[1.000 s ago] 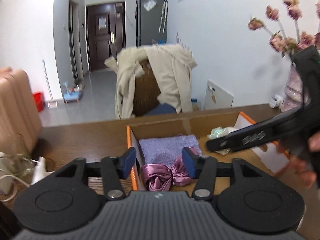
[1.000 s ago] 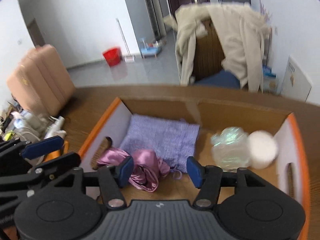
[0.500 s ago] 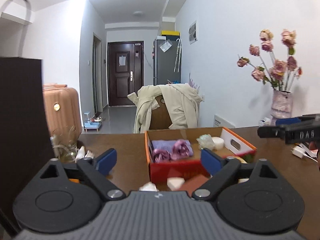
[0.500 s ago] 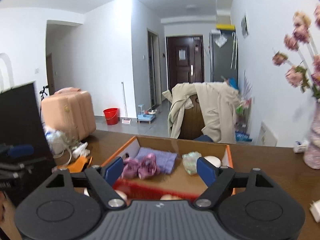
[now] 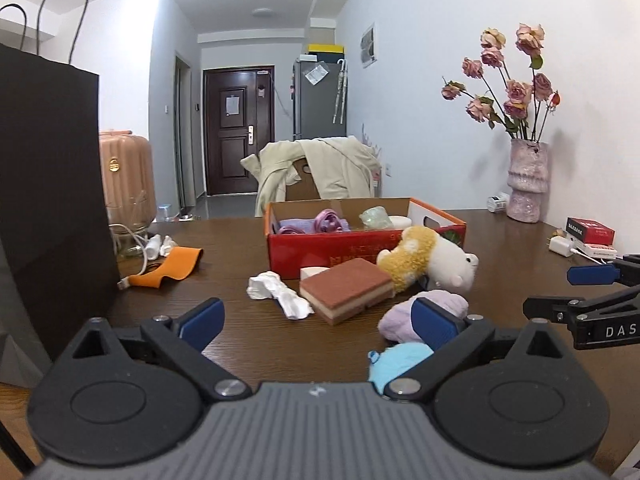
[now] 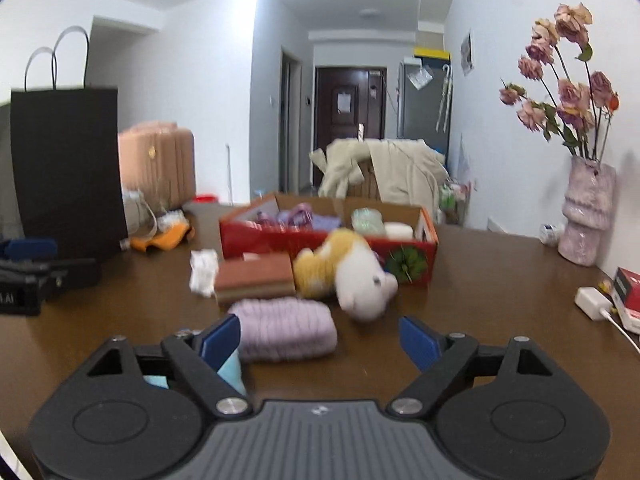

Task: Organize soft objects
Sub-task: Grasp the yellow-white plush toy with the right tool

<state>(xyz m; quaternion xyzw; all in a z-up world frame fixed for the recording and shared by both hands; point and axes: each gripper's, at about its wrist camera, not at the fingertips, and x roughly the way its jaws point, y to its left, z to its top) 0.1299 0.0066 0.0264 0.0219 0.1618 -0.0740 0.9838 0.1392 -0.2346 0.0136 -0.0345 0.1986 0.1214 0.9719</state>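
A red cardboard box (image 5: 340,250) stands mid-table and holds a purple towel, a pink satin scrunchie (image 5: 329,221), a green item and a white puff. In front of it lie a yellow-and-white plush toy (image 5: 432,264), a brown-topped sponge (image 5: 348,288), a crumpled white cloth (image 5: 280,294), a lilac knit piece (image 6: 286,334) and a light blue cloth (image 5: 396,364). My left gripper (image 5: 318,322) hovers near the table's front, jaws opening, nothing between them. My right gripper (image 6: 320,342) faces the lilac knit, jaws opening, not touching it.
A tall black paper bag (image 5: 52,200) stands at the left, with cables, a glass jar and an orange band (image 5: 172,268) beside it. At the right are a vase of roses (image 5: 526,184), a white charger (image 6: 592,302) and small red-and-white boxes (image 5: 590,232). A coat-draped chair (image 5: 320,176) stands behind.
Both grippers have pulled back from over the box to the near side of the table. Their jaws have spread wider. The box's contents lie as before.
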